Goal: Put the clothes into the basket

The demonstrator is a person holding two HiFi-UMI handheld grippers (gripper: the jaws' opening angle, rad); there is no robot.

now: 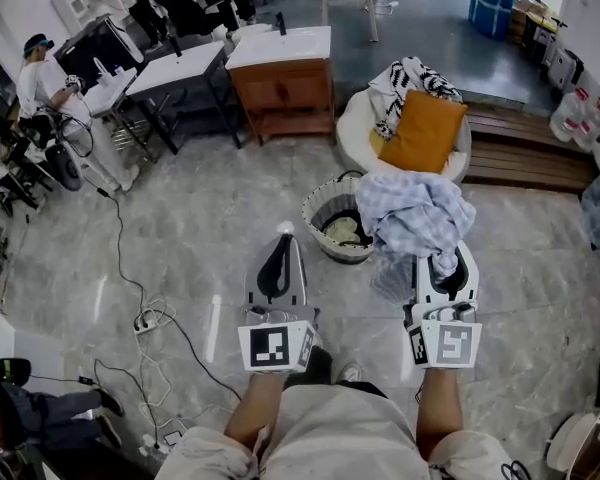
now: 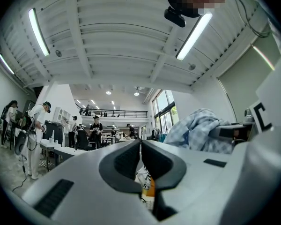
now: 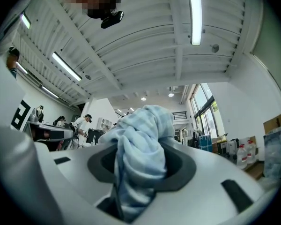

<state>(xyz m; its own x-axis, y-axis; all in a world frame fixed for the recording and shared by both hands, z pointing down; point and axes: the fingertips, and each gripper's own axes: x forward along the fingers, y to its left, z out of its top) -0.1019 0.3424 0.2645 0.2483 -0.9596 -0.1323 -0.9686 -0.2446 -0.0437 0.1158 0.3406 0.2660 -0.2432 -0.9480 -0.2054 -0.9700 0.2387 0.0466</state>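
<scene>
My right gripper [image 1: 448, 260] is shut on a bunched light-blue checked garment [image 1: 412, 211], which rises in a heap over the jaws and hangs just right of the basket. In the right gripper view the same blue cloth [image 3: 140, 149] fills the gap between the dark pads. A round woven basket [image 1: 320, 200] stands on the floor ahead, with a pale item [image 1: 340, 232] inside. My left gripper [image 1: 278, 258] is shut and holds nothing, left of the basket's near rim; its pads [image 2: 131, 161] meet in the left gripper view. A black-and-white patterned cloth [image 1: 410, 76] and an orange cushion [image 1: 424, 130] lie on a white round chair [image 1: 352, 123].
A wooden cabinet with a white sink top [image 1: 280, 78] stands behind the basket. Wooden steps [image 1: 525, 148] run along the right. Cables and a power strip [image 1: 145, 320] lie on the floor at left. People work at tables [image 1: 40, 78] at the far left.
</scene>
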